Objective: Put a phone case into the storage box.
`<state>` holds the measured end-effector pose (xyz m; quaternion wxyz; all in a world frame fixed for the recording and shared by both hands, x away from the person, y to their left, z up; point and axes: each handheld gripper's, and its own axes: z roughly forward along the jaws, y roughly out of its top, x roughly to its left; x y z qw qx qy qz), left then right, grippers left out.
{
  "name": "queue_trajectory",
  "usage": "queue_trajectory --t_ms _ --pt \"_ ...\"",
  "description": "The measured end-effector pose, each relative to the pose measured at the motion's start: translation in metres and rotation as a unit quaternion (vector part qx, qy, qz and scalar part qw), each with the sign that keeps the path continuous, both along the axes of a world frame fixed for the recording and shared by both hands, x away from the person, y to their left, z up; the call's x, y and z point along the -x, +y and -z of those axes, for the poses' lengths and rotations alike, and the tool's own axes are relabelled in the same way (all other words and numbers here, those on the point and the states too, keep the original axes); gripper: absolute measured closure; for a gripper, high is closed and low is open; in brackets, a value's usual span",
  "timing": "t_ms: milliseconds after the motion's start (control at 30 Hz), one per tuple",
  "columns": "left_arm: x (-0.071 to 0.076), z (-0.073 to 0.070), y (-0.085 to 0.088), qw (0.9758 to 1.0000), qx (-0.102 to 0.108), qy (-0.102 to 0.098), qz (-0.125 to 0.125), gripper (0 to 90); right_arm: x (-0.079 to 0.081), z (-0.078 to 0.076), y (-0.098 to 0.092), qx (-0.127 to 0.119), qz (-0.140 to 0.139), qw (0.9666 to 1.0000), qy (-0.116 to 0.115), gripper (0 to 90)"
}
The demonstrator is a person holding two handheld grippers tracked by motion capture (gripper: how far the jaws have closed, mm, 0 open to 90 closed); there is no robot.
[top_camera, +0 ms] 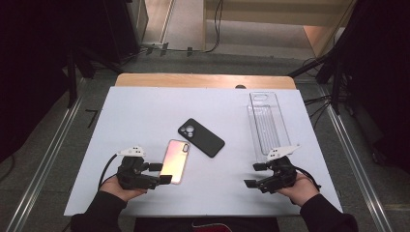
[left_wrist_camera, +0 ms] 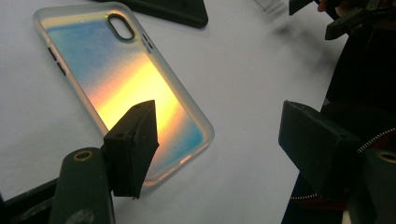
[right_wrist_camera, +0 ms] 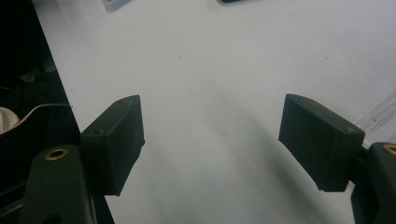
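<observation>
The iridescent case (left_wrist_camera: 126, 88) lies flat on the table (top_camera: 145, 106), just beyond the left gripper (top_camera: 162, 173). One finger (left_wrist_camera: 133, 144) overlaps its near end. Both grippers' fingers are spread, empty; the right gripper (top_camera: 255, 175) is well apart.

The translucent phone case with an iridescent back (left_wrist_camera: 126, 88) shimmers blue at its ends and orange-yellow across the middle, with a frosted rim. The matte phone case (top_camera: 201, 137) is plain black. The ribbed clear plastic tray (top_camera: 267, 123) is colourless. The tabletop (top_camera: 145, 111) is plain white with a tan wooden far edge.
</observation>
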<state>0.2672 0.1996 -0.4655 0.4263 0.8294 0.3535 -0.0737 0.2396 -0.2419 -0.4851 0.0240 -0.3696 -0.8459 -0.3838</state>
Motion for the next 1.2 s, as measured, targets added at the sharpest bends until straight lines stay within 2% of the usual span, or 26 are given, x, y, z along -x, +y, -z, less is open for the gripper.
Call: queue_trajectory --t_ms 333,467,767,933,1000,1033,1067,1133,1200 --pt "-0.002 -0.001 0.0 1.0 0.0 -0.002 -0.005 28.5 0.0 -0.001 -0.001 0.001 0.004 1.0 0.003 20.3" --pt "-0.004 -0.002 -0.002 0.9999 -0.004 -0.01 -0.008 28.5 0.0 0.0 -0.001 0.001 0.001 1.0 0.002 20.4" --pt "-0.013 -0.006 -0.003 0.9994 -0.006 -0.02 -0.027 31.8 0.001 -0.001 0.0 0.002 0.001 1.0 0.002 20.3" --pt "-0.023 -0.006 -0.009 0.9991 -0.023 -0.018 -0.029 39.1 0.001 -0.001 0.001 0.002 0.0 1.0 0.003 20.3" --pt "-0.027 -0.004 -0.011 0.9991 -0.027 -0.01 -0.031 39.7 0.001 -0.001 0.001 0.003 0.0 1.0 0.003 20.4" --pt "-0.029 -0.003 -0.012 0.9991 -0.029 -0.008 -0.031 47.1 0.002 -0.001 0.001 0.006 -0.001 1.0 0.002 20.3" --pt "-0.03 -0.002 -0.013 0.9989 -0.033 -0.004 -0.034 47.1 0.002 -0.001 0.001 0.006 -0.001 1.0 0.002 20.3" --pt "-0.033 -0.002 -0.015 0.9985 -0.04 -0.004 -0.038 57.0 0.002 -0.001 0.001 0.007 -0.002 1.0 0.0 20.3" --pt "-0.037 -0.003 -0.019 0.9981 -0.041 -0.002 -0.046 60.2 0.002 -0.001 0.001 0.007 -0.002 1.0 -0.001 20.3"
